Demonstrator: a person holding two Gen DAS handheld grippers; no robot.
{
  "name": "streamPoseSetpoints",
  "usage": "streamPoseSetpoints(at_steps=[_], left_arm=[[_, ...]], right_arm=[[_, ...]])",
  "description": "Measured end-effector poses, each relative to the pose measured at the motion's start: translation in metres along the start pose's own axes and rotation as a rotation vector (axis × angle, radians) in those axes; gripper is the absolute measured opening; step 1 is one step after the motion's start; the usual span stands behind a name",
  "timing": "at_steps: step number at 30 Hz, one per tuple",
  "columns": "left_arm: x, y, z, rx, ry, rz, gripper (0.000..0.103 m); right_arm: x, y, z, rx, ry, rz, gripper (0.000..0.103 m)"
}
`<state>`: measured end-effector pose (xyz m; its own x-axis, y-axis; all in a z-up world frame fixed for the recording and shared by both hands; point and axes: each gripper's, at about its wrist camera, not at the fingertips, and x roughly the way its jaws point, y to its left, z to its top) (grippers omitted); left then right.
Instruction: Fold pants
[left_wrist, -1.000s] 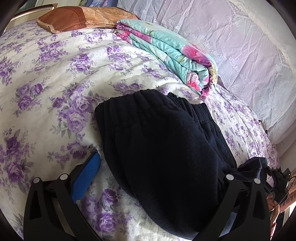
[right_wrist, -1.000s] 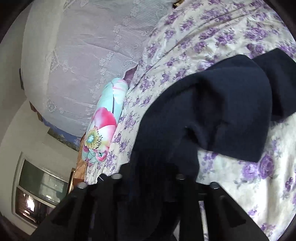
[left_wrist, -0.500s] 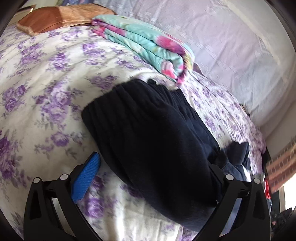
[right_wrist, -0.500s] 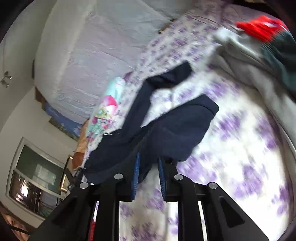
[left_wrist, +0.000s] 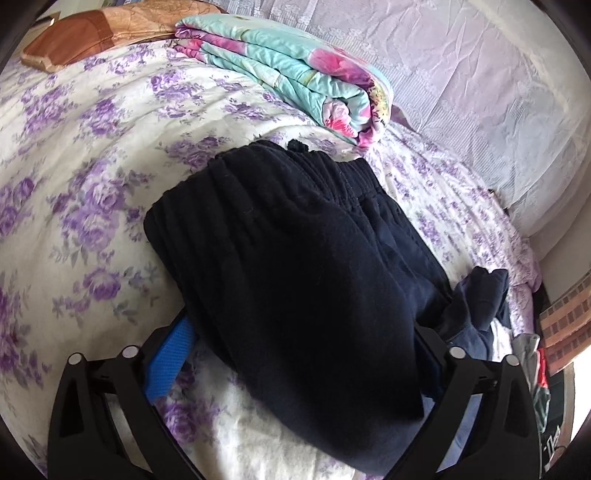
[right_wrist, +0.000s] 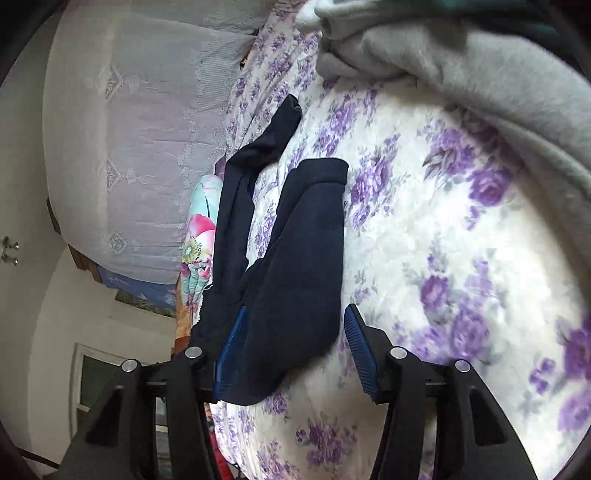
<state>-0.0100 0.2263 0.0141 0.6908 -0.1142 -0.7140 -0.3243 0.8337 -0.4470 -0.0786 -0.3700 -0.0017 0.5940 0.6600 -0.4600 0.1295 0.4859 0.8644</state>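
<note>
Dark navy pants (left_wrist: 295, 280) lie on the purple-flowered bedsheet (left_wrist: 92, 177), with the elastic waistband at the far end. My left gripper (left_wrist: 299, 354) is open, its fingers wide apart on either side of the upper pants. In the right wrist view a pant leg (right_wrist: 303, 258) lies flat on the sheet with its cuff at the far end, and the other leg (right_wrist: 236, 206) trails to the left. My right gripper (right_wrist: 291, 347) is open, with the blue pads on either side of the leg; the left pad (right_wrist: 231, 347) touches the cloth.
A folded teal and pink floral blanket (left_wrist: 295, 70) and a brown pillow (left_wrist: 88, 37) lie at the head of the bed. A white lace cover (left_wrist: 480, 74) runs along the far side. A grey garment (right_wrist: 461, 62) lies heaped beyond the leg cuff.
My right gripper was shut on the pant leg and held it; it has opened and the leg now lies flat on the sheet. The left view shifted slightly.
</note>
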Motion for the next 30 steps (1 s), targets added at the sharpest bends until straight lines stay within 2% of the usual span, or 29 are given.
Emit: streamPoseSetpoints(at_steps=[2,4,5,6,9,11,13,14,15,16,18,19,20,23,27,28,30], left_arm=[[0.0,-0.006,0.003,0.031,-0.002,0.031,0.052],[-0.006,-0.009,0.004,0.045,0.002,-0.02,0.022],[-0.015,-0.009,0.002,0.052,-0.007,-0.053,0.02],[-0.024,-0.008,0.001,0.062,-0.028,-0.057,0.019],[-0.063,0.005,-0.007,0.094,-0.124,-0.049,0.019],[-0.078,0.029,-0.005,0.037,-0.122,-0.071,0.019],[-0.07,0.049,-0.005,-0.004,-0.076,-0.02,0.023],[-0.061,0.056,-0.009,-0.027,-0.046,0.004,0.037],[-0.049,0.067,-0.016,-0.06,-0.015,0.026,0.044],[-0.044,0.077,-0.023,-0.094,-0.024,-0.006,0.045],[-0.053,0.079,-0.022,-0.109,-0.058,-0.064,0.073],[-0.054,0.079,-0.023,-0.107,-0.076,-0.119,0.093],[-0.052,0.077,-0.023,-0.098,-0.078,-0.124,0.094],[-0.045,0.066,-0.024,-0.056,-0.072,-0.065,0.095],[-0.044,0.064,-0.024,-0.041,-0.074,-0.053,0.096],[-0.048,0.065,-0.026,-0.046,-0.076,-0.062,0.096],[-0.049,0.068,-0.025,-0.056,-0.079,-0.079,0.096]], right_arm=[[0.012,0.002,0.006,0.024,0.017,0.02,0.056],[0.019,0.013,0.008,0.008,0.02,0.033,0.067],[0.02,0.02,0.009,-0.014,0.019,0.032,0.073],[0.021,0.026,0.009,-0.041,0.017,0.024,0.075],[0.022,0.033,0.005,-0.093,0.022,-0.012,0.074],[0.022,0.03,0.002,-0.108,0.027,-0.021,0.074],[0.02,0.029,-0.002,-0.121,0.023,-0.021,0.074],[0.016,0.029,-0.005,-0.125,0.015,-0.021,0.074],[0.013,0.029,-0.008,-0.126,0.011,-0.02,0.074],[0.01,0.028,-0.011,-0.124,0.008,-0.016,0.074],[0.002,0.026,-0.018,-0.11,0.015,-0.004,0.074],[0.0,0.024,-0.021,-0.102,0.027,0.007,0.074],[-0.002,0.023,-0.023,-0.093,0.043,0.022,0.074],[0.009,0.026,-0.028,-0.065,0.105,0.073,0.074],[0.054,0.041,-0.024,0.035,0.231,0.22,0.075],[0.064,0.048,-0.019,0.046,0.239,0.239,0.075],[0.07,0.072,0.001,0.002,0.163,0.243,0.075]])
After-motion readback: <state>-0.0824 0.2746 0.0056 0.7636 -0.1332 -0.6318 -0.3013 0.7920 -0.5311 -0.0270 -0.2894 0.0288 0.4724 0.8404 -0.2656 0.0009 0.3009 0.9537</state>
